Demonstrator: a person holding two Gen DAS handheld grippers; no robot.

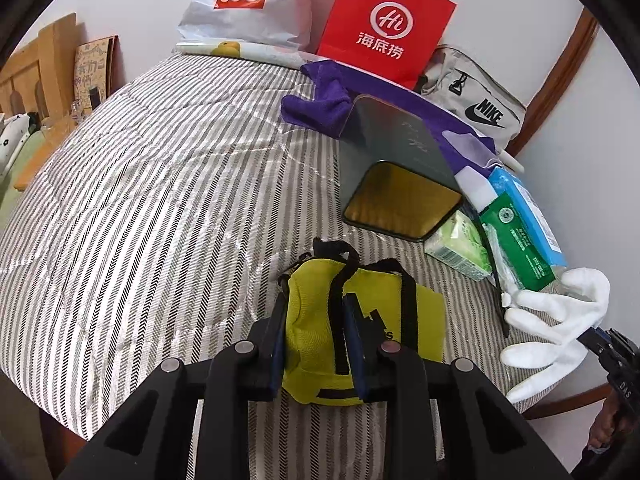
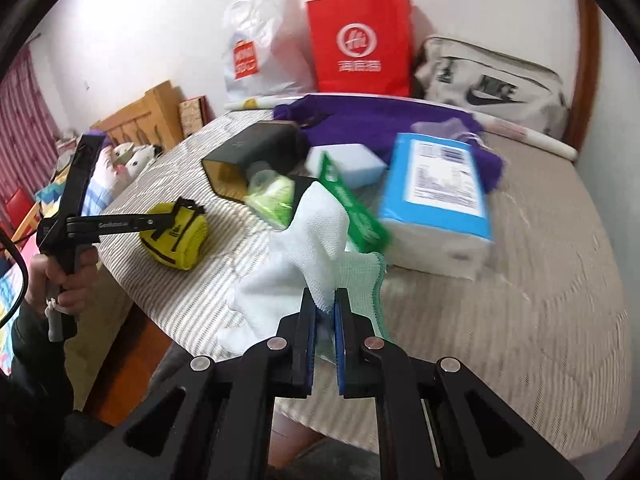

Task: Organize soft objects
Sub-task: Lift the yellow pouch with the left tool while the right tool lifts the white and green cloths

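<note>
**Lifting the glove clear while the pouch stays pinned**

My right gripper (image 2: 325,300) is clamped nearly closed on the cuff of the white knit glove (image 2: 308,236), at the bed's near edge beside the blue tissue pack (image 2: 436,196). I'd raise it gently so the green-edged cuff doesn't slip. My left gripper (image 1: 316,312) pinches the yellow drawstring pouch (image 1: 360,320) on the striped quilt (image 1: 140,200). The glove hangs limp, its fingers drooping.
</note>
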